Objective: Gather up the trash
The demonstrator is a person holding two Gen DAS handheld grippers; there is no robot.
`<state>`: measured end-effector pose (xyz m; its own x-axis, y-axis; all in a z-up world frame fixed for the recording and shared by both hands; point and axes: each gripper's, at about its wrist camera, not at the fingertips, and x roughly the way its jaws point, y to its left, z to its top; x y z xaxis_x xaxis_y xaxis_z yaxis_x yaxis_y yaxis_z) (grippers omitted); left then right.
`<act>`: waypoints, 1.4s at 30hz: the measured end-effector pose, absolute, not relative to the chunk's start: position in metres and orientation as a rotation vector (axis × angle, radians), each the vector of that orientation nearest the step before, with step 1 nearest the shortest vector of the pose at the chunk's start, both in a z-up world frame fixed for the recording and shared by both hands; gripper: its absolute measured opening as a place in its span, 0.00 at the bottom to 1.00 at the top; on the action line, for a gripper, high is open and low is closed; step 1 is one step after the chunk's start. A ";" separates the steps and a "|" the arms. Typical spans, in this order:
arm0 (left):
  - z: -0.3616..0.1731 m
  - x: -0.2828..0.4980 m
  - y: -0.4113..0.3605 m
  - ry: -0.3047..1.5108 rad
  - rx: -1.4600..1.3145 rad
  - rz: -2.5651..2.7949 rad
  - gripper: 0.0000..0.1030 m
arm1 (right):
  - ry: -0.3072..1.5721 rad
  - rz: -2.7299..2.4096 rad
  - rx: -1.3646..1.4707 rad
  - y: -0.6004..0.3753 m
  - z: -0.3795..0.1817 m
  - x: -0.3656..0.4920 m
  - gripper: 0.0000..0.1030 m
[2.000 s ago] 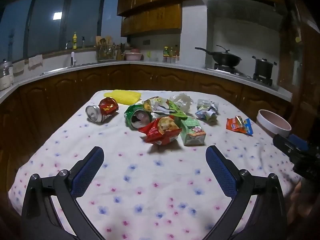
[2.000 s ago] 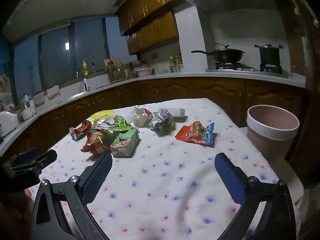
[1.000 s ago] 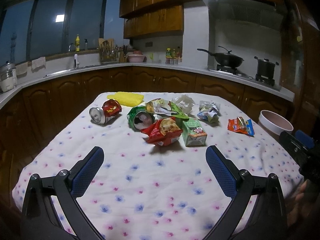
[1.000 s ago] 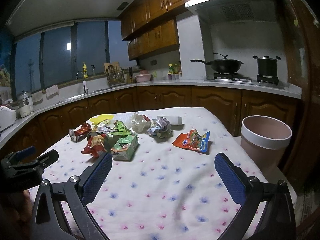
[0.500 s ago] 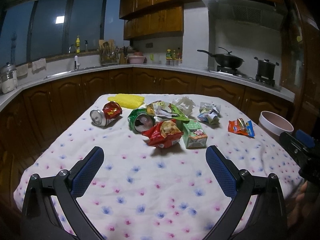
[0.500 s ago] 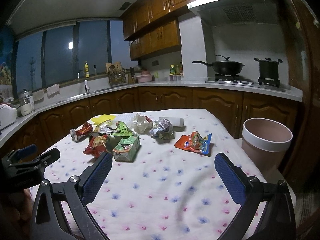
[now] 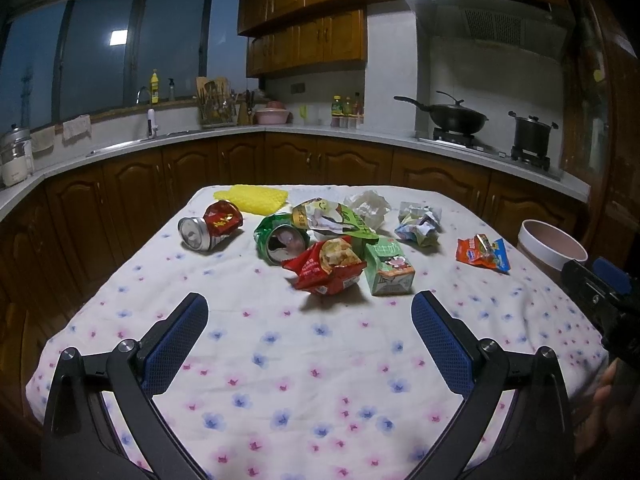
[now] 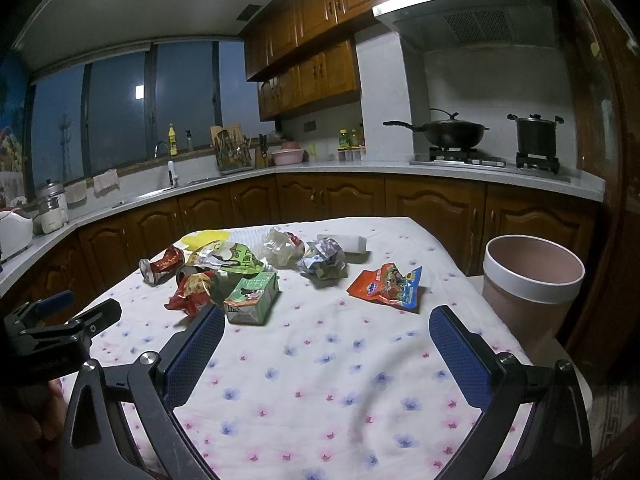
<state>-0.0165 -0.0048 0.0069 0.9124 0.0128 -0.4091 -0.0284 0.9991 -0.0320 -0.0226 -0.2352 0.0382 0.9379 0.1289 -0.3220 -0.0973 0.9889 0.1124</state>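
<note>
Trash lies on a flowered tablecloth (image 7: 304, 360): a crushed red can (image 7: 210, 226), a crushed green can (image 7: 282, 238), a red snack bag (image 7: 326, 266), a green carton (image 7: 388, 266), a green wrapper (image 7: 336, 218), crumpled paper (image 7: 418, 224) and an orange packet (image 7: 482, 254). The carton (image 8: 252, 294) and orange packet (image 8: 386, 286) also show in the right wrist view. A pink bin (image 8: 530, 280) stands right of the table. My left gripper (image 7: 310, 320) is open and empty, short of the pile. My right gripper (image 8: 326, 334) is open and empty.
A yellow cloth (image 7: 252, 198) and a white crumpled bag (image 7: 368, 206) lie at the table's far side. Wooden cabinets and a counter with a wok (image 7: 452, 116) and pot (image 7: 532, 130) ring the room. The other gripper shows at each view's edge (image 8: 60, 330).
Both grippers have drawn back and risen slightly, so the table and trash sit a little farther away. Both stay open. No trash has moved.
</note>
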 end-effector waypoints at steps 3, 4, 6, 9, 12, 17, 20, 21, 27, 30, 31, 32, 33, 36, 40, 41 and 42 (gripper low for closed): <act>0.007 -0.016 -0.005 0.421 -0.038 0.022 1.00 | 0.335 0.116 0.096 -0.235 0.038 -0.023 1.00; 0.007 -0.016 -0.006 0.420 -0.037 0.022 1.00 | 0.336 0.116 0.097 -0.235 0.038 -0.022 1.00; 0.007 -0.016 -0.006 0.422 -0.036 0.021 1.00 | 0.338 0.116 0.097 -0.236 0.038 -0.022 1.00; 0.007 -0.016 -0.006 0.422 -0.035 0.022 1.00 | 0.346 0.115 0.103 -0.237 0.038 -0.021 1.00; 0.006 -0.016 -0.005 0.427 -0.036 0.020 1.00 | 0.348 0.114 0.103 -0.238 0.037 -0.018 1.00; 0.002 -0.005 -0.002 0.466 -0.062 0.011 1.00 | 0.372 0.117 0.112 -0.241 0.037 -0.009 1.00; 0.000 0.006 0.001 0.497 -0.071 0.012 1.00 | 0.379 0.108 0.109 -0.243 0.039 -0.003 1.00; 0.000 0.011 0.002 0.510 -0.075 0.008 1.00 | 0.385 0.109 0.111 -0.244 0.040 0.000 1.00; 0.003 0.042 0.003 0.583 -0.071 -0.010 1.00 | 0.433 0.113 0.122 -0.253 0.044 0.023 1.00; 0.004 0.062 0.005 0.637 -0.087 -0.022 1.00 | 0.480 0.117 0.145 -0.260 0.043 0.041 1.00; 0.004 0.068 0.005 0.653 -0.094 -0.027 1.00 | 0.495 0.114 0.151 -0.262 0.042 0.047 1.00; 0.003 0.074 0.005 0.666 -0.102 -0.029 1.00 | 0.509 0.110 0.156 -0.265 0.042 0.054 1.00; 0.003 0.081 0.006 0.678 -0.105 -0.027 1.00 | 0.518 0.104 0.159 -0.267 0.042 0.059 1.00; 0.002 0.096 0.007 0.700 -0.120 -0.025 1.00 | 0.564 0.090 0.178 -0.278 0.039 0.080 1.00; 0.000 0.114 0.008 0.730 -0.123 -0.019 1.00 | 0.619 0.081 0.200 -0.290 0.034 0.106 1.00; -0.001 0.119 0.008 0.738 -0.122 -0.019 1.00 | 0.630 0.079 0.205 -0.292 0.032 0.111 0.99; -0.003 0.123 0.009 0.749 -0.125 -0.022 1.00 | 0.646 0.076 0.212 -0.296 0.030 0.118 0.99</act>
